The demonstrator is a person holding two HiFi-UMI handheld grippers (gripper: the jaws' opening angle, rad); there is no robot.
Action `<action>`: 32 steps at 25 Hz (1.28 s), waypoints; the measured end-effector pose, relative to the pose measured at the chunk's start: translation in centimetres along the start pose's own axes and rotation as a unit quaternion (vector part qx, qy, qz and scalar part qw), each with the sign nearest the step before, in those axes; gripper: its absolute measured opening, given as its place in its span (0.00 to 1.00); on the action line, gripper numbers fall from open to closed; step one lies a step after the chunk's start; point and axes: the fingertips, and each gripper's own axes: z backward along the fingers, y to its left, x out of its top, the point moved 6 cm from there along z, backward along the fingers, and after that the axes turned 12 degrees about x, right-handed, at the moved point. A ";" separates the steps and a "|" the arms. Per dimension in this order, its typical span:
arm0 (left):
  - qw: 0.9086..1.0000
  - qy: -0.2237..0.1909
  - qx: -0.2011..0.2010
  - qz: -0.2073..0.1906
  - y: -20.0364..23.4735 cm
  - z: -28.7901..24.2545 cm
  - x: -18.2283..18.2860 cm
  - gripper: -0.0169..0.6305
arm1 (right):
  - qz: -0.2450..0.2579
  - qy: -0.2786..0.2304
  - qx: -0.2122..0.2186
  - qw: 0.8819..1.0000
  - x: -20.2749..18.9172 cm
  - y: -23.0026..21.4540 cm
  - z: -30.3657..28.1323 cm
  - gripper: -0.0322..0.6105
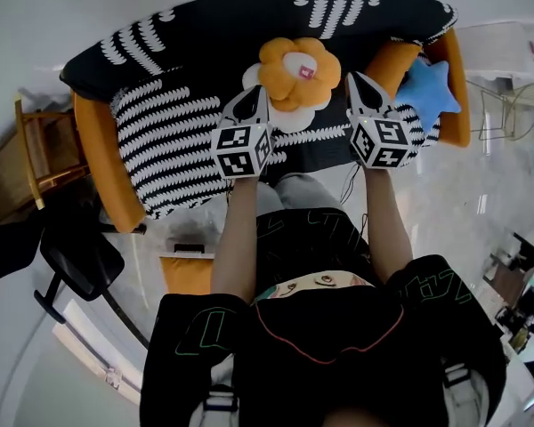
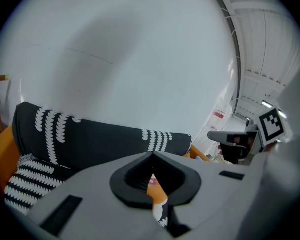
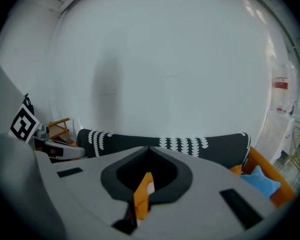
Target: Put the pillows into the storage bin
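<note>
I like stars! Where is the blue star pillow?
In the head view the star pillow sits at the right end of the sofa, by the orange armrest, right of the flower pillow.

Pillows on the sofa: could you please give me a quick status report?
Left gripper and right gripper both shut, empty, flanking the orange flower pillow on the sofa. Blue star pillow at the sofa's right end. Nothing in the way.

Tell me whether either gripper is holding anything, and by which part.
Nothing is held: left gripper and right gripper are shut and empty, either side of the orange flower pillow on the sofa.
</note>
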 end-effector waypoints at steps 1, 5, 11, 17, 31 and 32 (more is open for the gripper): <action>1.000 0.006 -0.002 -0.002 -0.4 -0.4 -0.2 0.02 | -0.006 0.003 -0.004 1.000 -0.3 -0.8 0.2 0.05; 0.999 0.027 0.008 -0.014 -1.4 -3.1 -0.6 0.02 | -0.030 0.009 -0.008 0.999 -1.7 -4.3 -0.5 0.05; 0.997 0.063 0.052 0.011 -2.3 -7.6 -2.9 0.02 | -0.050 0.037 0.025 0.998 -4.5 -8.9 -4.2 0.05; 0.993 0.090 0.078 0.014 -3.1 -12.7 -5.7 0.02 | -0.062 0.054 0.034 0.996 -7.2 -13.2 -7.5 0.05; 0.977 0.145 0.154 0.016 -0.3 -20.1 -11.5 0.02 | -0.096 0.132 0.060 0.985 -16.8 -19.0 -14.3 0.05; 0.976 0.150 0.159 0.019 -0.1 -20.6 -12.0 0.02 | -0.098 0.136 0.062 0.984 -17.4 -19.4 -14.9 0.05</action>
